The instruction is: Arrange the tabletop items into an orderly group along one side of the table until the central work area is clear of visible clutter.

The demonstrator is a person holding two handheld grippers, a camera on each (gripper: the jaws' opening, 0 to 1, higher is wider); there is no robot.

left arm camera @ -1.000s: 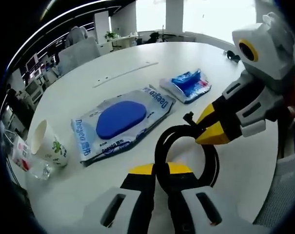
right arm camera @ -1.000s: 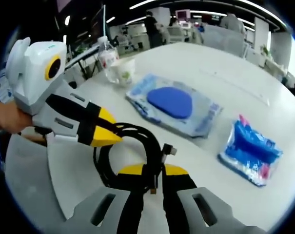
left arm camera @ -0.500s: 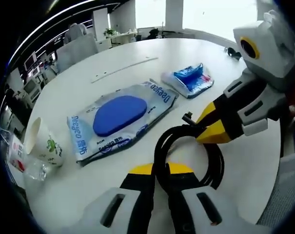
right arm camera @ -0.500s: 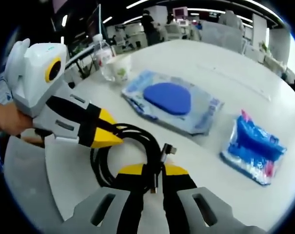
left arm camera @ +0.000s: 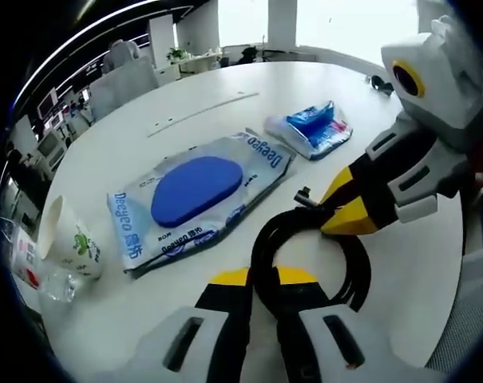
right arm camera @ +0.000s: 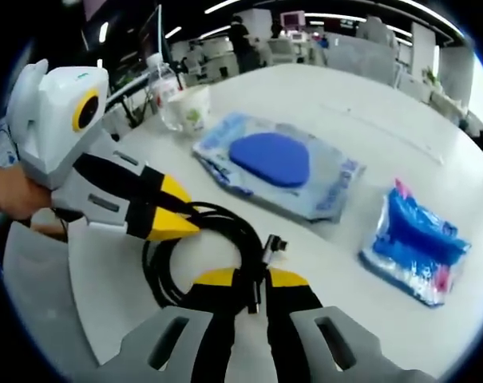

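Note:
A coiled black cable [left arm camera: 349, 263] [right arm camera: 195, 239] lies on the white table near its front edge. My left gripper [left arm camera: 261, 281] is shut on one side of the coil, and it enters the right gripper view as the left gripper [right arm camera: 176, 220]. My right gripper [right arm camera: 249, 286] is shut on the opposite side beside the cable's plug [right arm camera: 271, 244], and appears as the right gripper [left arm camera: 337, 215] in the left gripper view. Farther along the table lie a large wet-wipes pack with a blue lid [left arm camera: 195, 195] [right arm camera: 277, 163] and a small blue tissue pack [left arm camera: 311, 128] [right arm camera: 417, 239].
A paper cup with a green print [left arm camera: 69, 239] [right arm camera: 192, 108] stands by a clear plastic bottle [right arm camera: 163, 88] [left arm camera: 53, 279] at the table's [left arm camera: 225, 92] edge. A person's hand [right arm camera: 17, 195] holds the left gripper. Office chairs and desks stand beyond the table.
Both views shifted slightly as the hands moved. The cable coil stays gripped from both sides, its plug end a little lifted; the packs and cup have not moved.

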